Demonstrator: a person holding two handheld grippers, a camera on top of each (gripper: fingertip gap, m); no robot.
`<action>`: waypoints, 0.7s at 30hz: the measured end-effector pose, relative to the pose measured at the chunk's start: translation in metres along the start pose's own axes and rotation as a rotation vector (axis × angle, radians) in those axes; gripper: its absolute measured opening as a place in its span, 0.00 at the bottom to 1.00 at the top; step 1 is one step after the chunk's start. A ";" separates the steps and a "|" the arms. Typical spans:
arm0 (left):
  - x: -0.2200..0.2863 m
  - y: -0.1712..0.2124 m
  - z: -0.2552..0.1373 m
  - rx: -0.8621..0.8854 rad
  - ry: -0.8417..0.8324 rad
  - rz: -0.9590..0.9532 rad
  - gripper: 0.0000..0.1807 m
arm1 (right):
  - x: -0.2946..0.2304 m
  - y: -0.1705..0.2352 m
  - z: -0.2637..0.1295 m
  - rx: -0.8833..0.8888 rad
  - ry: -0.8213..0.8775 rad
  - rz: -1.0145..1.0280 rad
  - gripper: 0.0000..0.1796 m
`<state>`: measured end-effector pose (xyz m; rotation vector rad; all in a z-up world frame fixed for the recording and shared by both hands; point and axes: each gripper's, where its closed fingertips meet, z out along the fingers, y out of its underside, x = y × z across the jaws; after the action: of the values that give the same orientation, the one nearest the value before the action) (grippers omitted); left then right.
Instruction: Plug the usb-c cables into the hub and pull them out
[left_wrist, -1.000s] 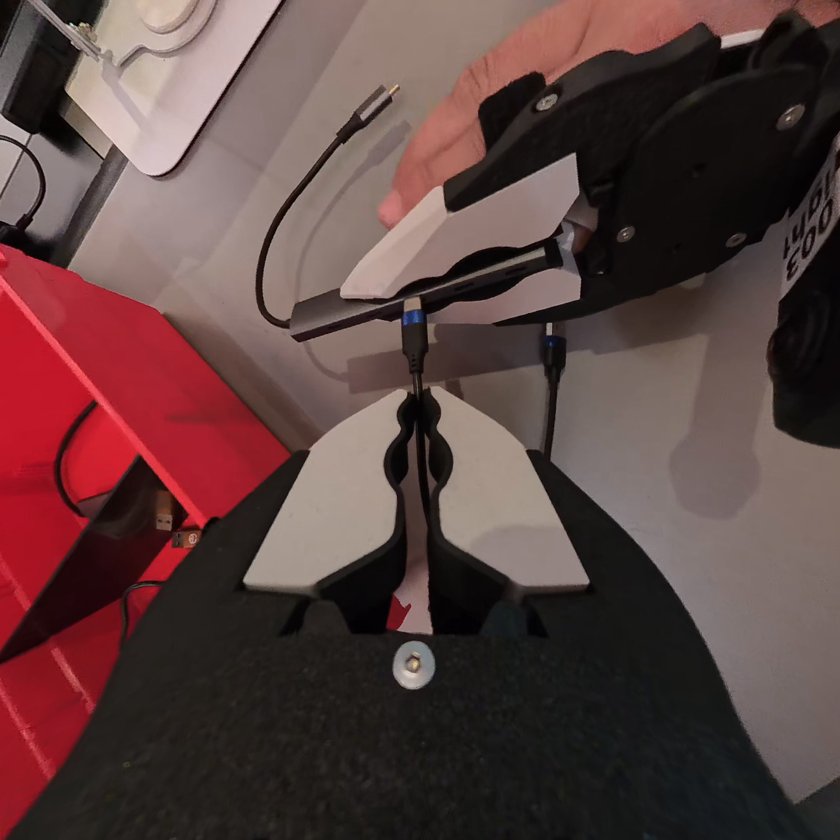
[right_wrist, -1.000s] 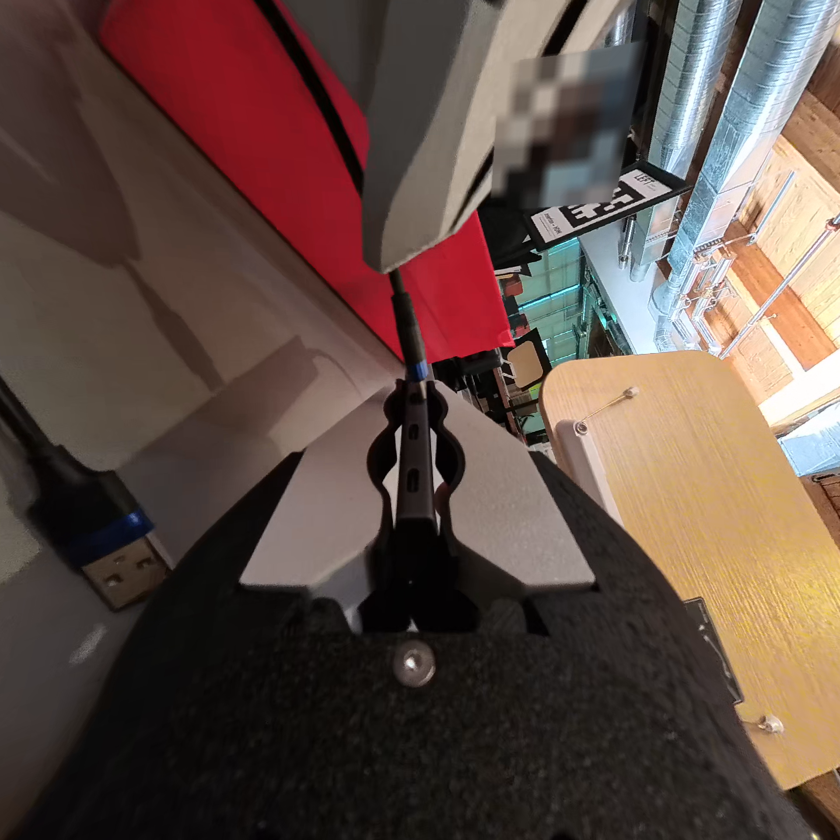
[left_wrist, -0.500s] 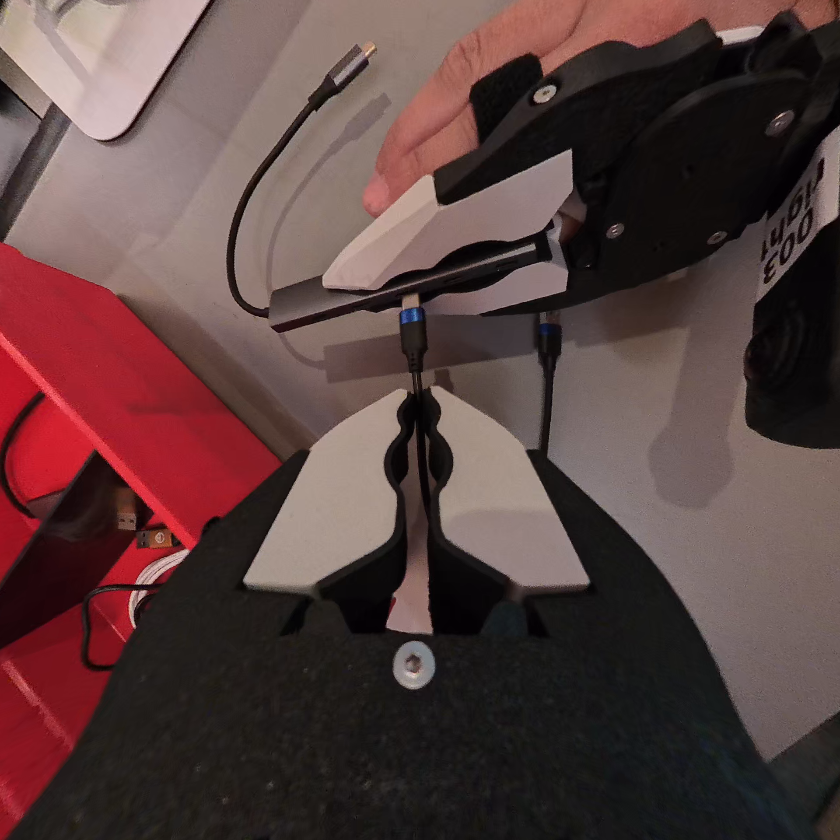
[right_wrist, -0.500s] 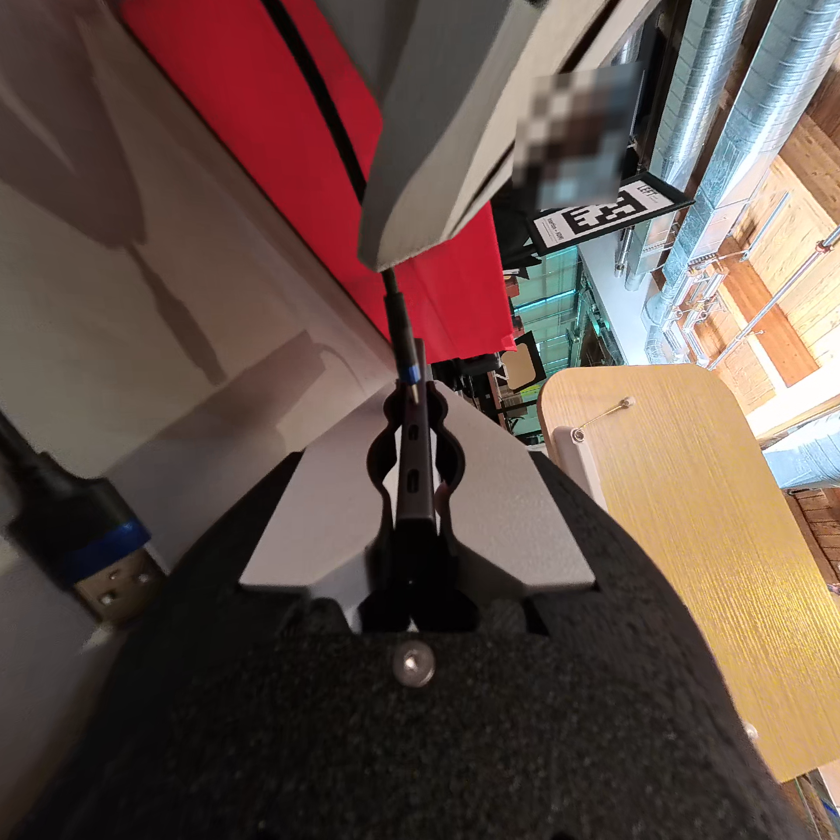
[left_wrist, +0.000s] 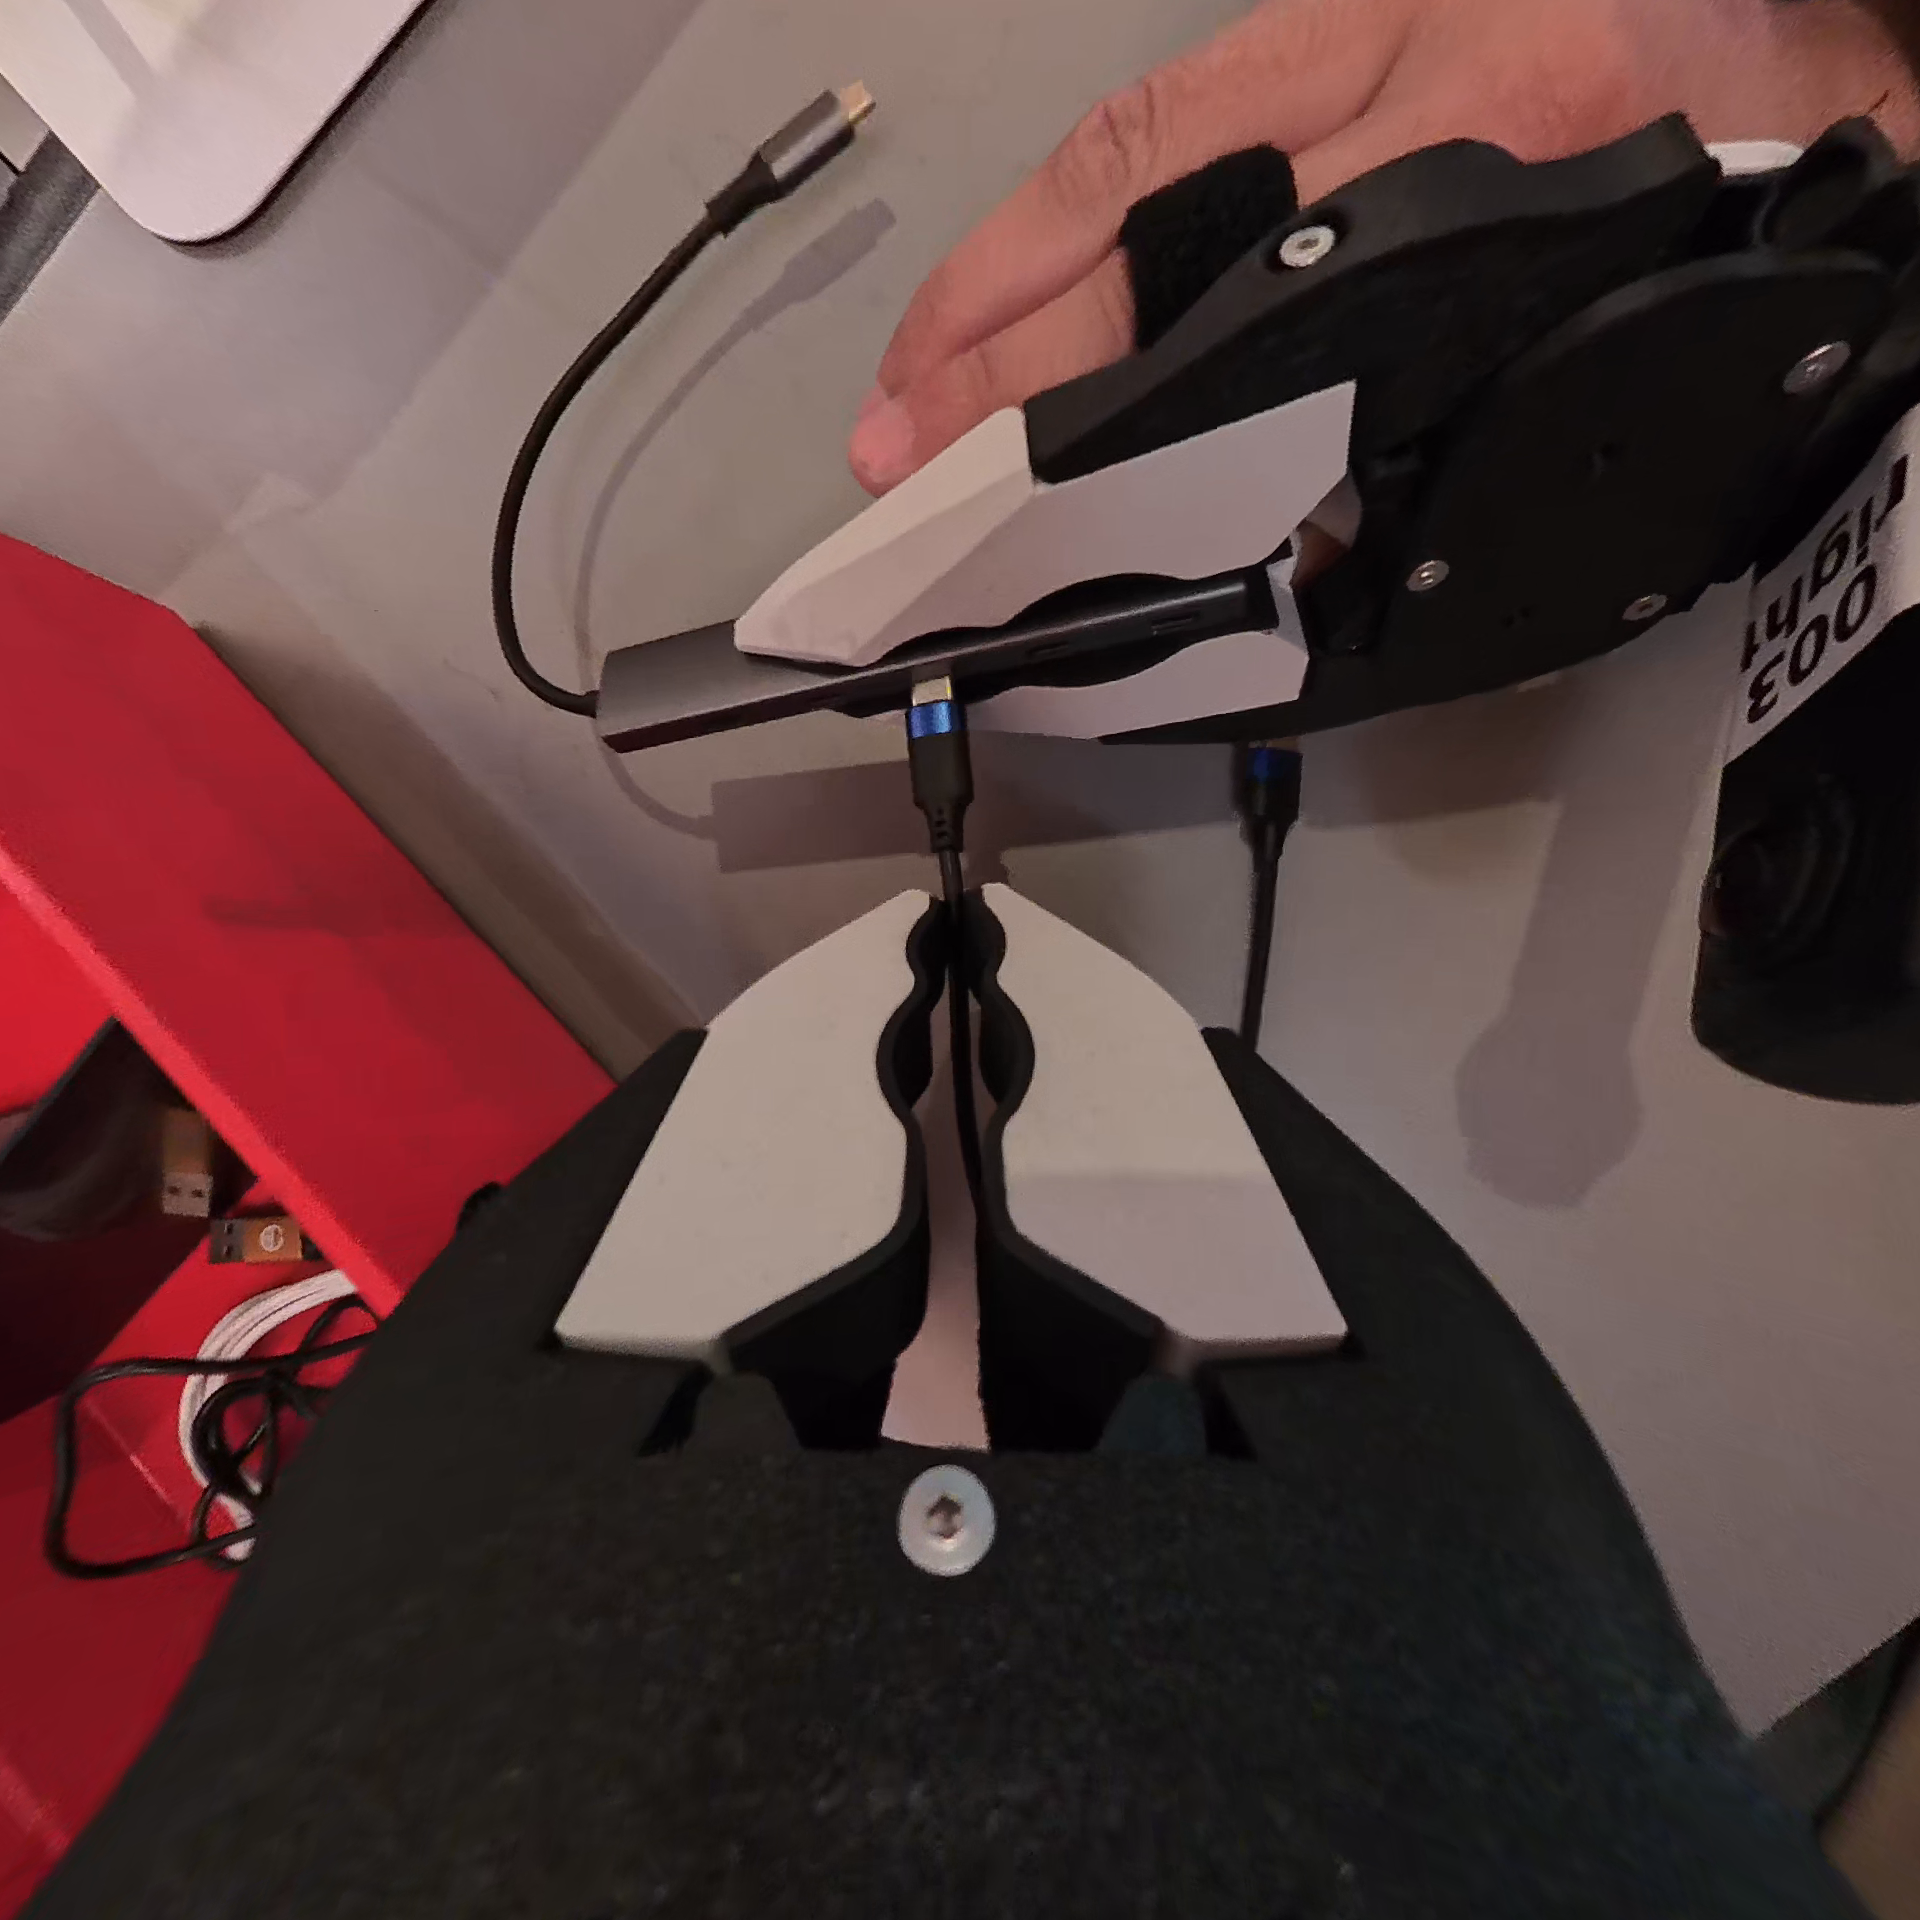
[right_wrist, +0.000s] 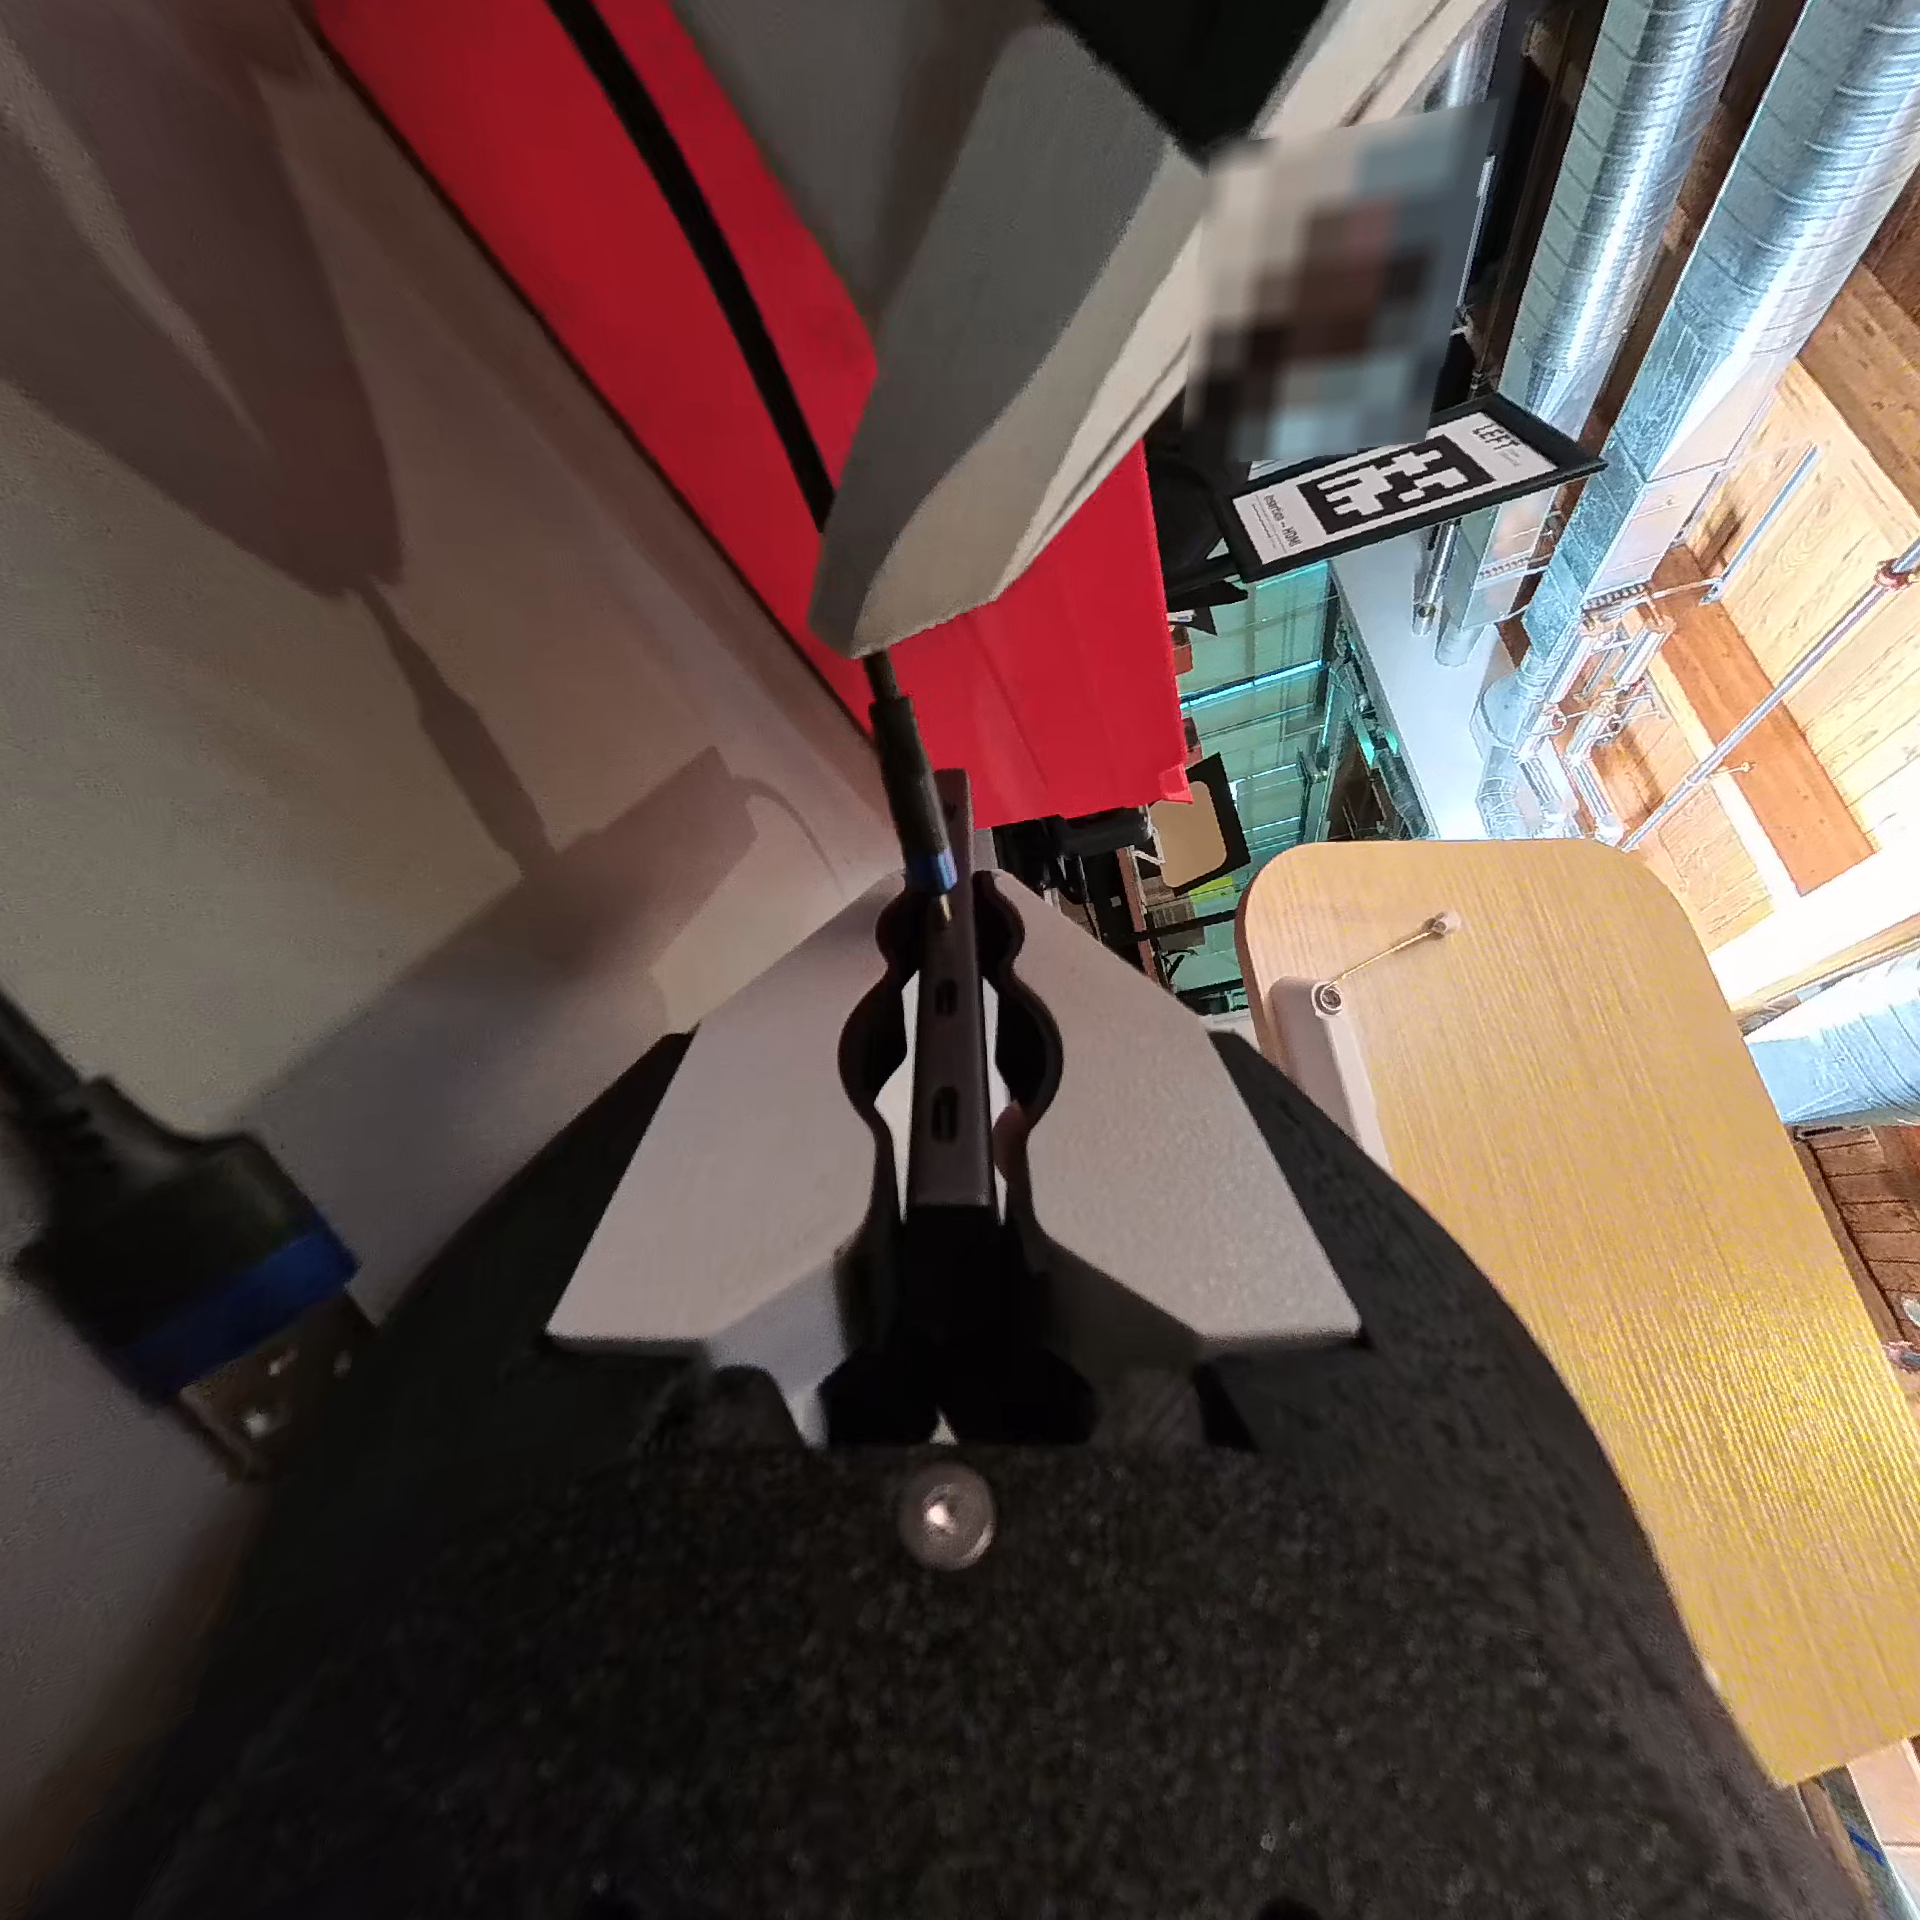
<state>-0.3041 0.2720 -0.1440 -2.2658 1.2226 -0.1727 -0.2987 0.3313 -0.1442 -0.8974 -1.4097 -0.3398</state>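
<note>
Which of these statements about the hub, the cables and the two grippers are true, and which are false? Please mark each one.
1. The right gripper is shut on the hub. True.
2. The left gripper pinches the blue-ringed plug itself. False: it grips the thin cable behind the plug.
3. The hub's own short cable ends in a free connector on the grey surface. True.
4. A green box stands at the left. False: a red box.

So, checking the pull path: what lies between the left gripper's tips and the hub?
Only the cable's plug, its blue ring at the hub edge; the left gripper pinches the cord just behind it. The left wrist view shows it.
</note>
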 end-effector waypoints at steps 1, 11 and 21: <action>0.001 -0.001 0.001 0.002 -0.002 0.000 0.01 | 0.000 0.001 0.000 -0.004 0.001 0.005 0.05; -0.001 -0.009 -0.004 0.067 0.013 -0.058 0.01 | 0.001 0.001 -0.002 -0.013 -0.003 0.019 0.05; -0.002 -0.014 -0.003 0.099 -0.052 0.001 0.01 | 0.012 0.001 -0.004 -0.032 0.044 0.056 0.05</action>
<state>-0.2960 0.2785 -0.1339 -2.1709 1.1624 -0.1692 -0.2930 0.3326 -0.1335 -0.9485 -1.3398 -0.3388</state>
